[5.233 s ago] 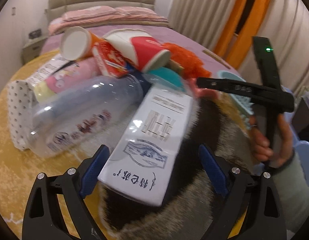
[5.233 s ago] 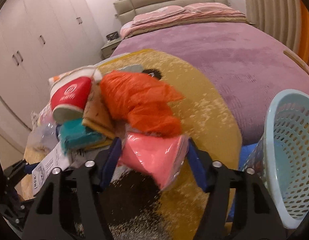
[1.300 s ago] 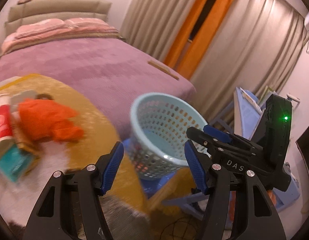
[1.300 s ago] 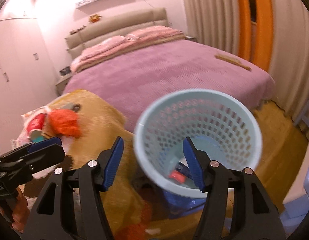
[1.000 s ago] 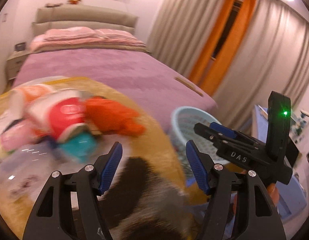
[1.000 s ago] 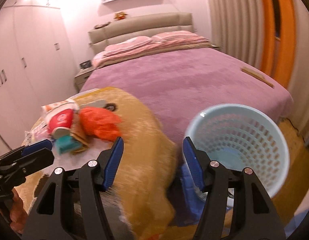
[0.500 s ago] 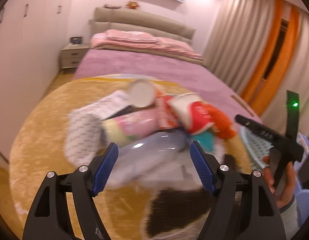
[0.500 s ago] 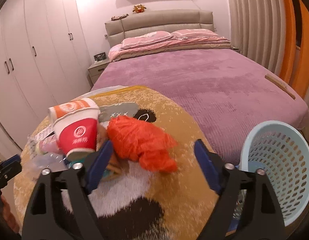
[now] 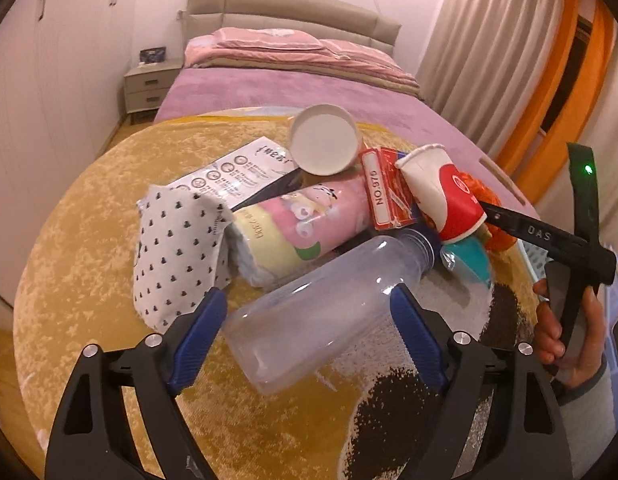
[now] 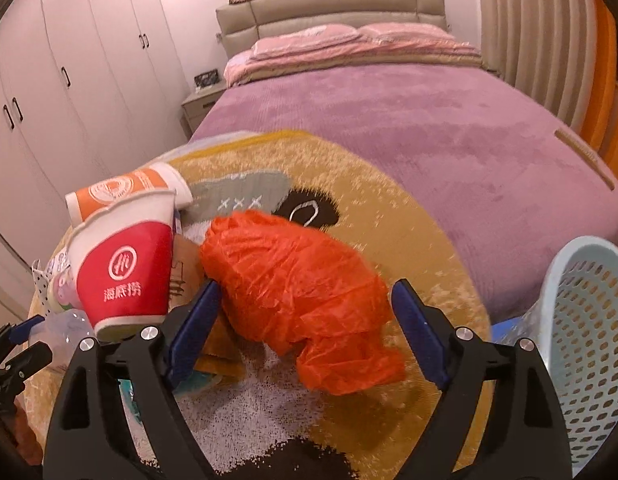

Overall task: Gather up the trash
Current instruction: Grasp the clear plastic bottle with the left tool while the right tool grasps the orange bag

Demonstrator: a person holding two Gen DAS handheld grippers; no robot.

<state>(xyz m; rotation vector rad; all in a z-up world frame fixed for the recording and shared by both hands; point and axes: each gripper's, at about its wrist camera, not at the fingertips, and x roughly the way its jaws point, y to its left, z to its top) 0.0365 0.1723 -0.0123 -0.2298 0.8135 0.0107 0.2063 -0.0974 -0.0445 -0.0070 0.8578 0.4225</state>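
Left wrist | red carton (image 9: 385,190): "NO.976" | right claw (image 9: 509,224): "DAS"

My left camera is looking down along my left tongs (image 9: 307,336) from close above the yellow rug (image 9: 89,240), facing the bed (image 9: 277,80) and taking in the clear bottle (image 9: 321,304) right under the lens. My right camera is looking down along my right tongs (image 10: 305,324) from just as close, facing the same bed (image 10: 409,120), with the orange bag (image 10: 301,300) near. Both views are sharing the red paper cup (image 9: 445,196) (image 10: 125,272), the rug and the headboard (image 9: 285,8) (image 10: 333,12)
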